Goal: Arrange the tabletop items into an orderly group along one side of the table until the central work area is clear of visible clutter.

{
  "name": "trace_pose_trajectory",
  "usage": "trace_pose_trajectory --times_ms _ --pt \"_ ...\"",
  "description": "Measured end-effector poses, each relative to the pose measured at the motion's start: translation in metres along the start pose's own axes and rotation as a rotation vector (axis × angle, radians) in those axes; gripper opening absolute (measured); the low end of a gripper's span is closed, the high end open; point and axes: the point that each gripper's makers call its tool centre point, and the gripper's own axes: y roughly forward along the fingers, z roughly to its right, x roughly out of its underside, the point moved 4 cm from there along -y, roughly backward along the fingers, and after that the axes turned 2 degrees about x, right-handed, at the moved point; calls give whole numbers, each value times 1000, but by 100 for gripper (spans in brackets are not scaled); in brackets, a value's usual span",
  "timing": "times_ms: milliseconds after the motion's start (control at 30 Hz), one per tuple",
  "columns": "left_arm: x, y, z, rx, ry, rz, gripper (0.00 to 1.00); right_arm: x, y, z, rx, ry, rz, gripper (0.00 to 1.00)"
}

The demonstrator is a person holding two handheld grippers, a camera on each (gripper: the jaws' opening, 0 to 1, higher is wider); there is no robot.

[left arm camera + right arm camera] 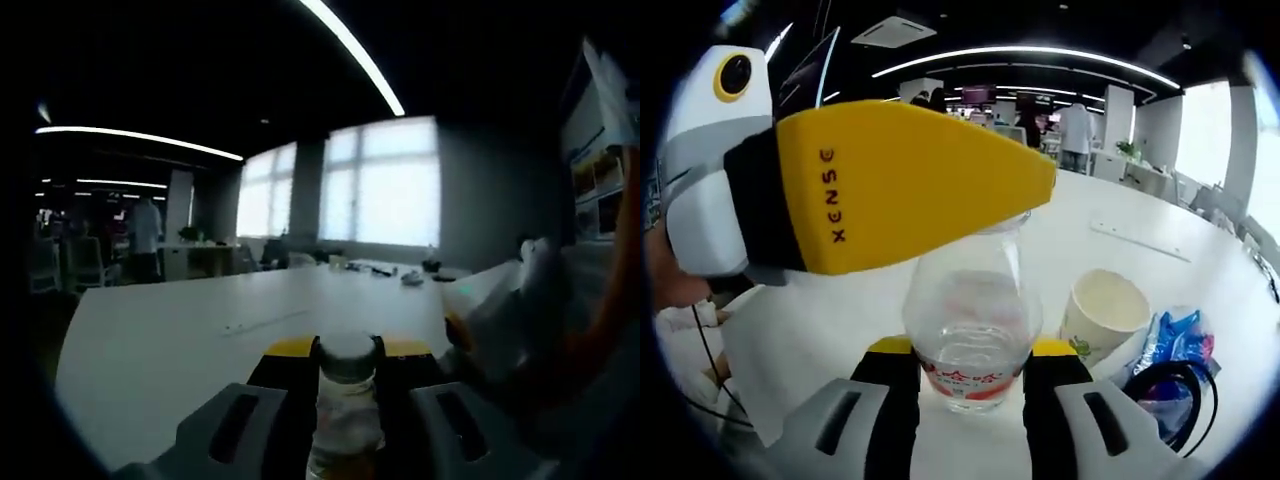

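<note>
Both tools were seen clamped on one clear water bottle (972, 330): right tool (970, 385) low, left tool (345, 385) at its cap. A paper cup (1102, 312) and blue wrapper (1175, 340) beside it were left unsorted on the worktop (1160, 260), so barely started.

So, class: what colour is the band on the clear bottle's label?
Red, on the bottle; best seen in the right gripper view.

Dim office, bright windows (380, 185), perhaps desks.

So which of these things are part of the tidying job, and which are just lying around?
Part of the job:
- clear plastic bottle, held between both grippers
- paper cup
- blue packet
- black cable

Just there:
- chairs and desks in the background
- a person standing far off
</note>
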Motion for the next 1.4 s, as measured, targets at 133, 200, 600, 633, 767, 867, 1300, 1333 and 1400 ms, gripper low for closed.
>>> trace_pose_trajectory --times_ms 133,200,600,633,767,867,1300,1333,1400 --pt "0 -1 2 -3 5 1 18 0 -1 0 5 -4 2 37" --pt "0 -1 2 -4 1 3 18 0 0 0 5 -7 2 37" --pt "3 -2 -1 -4 -24 -2 24 2 0 2 6 -22 -8 40" --pt "5 -1 -2 -5 -36 -8 26 3 1 1 1 -22 -11 43" --pt "7 -1 -3 3 -38 -24 33 7 1 -1 -9 -22 -21 48" --pt "9 0 -3 12 -41 -33 36 8 2 -2 -20 -5 -27 54" --pt "19 -5 -3 49 -134 -76 64 21 0 -8 -117 27 -77 73" --pt "23 -5 -2 51 -131 -103 66 24 -1 -7 -124 27 -82 75" --pt "25 -5 -1 56 -132 -115 71 28 -4 -8 -145 15 -107 76"
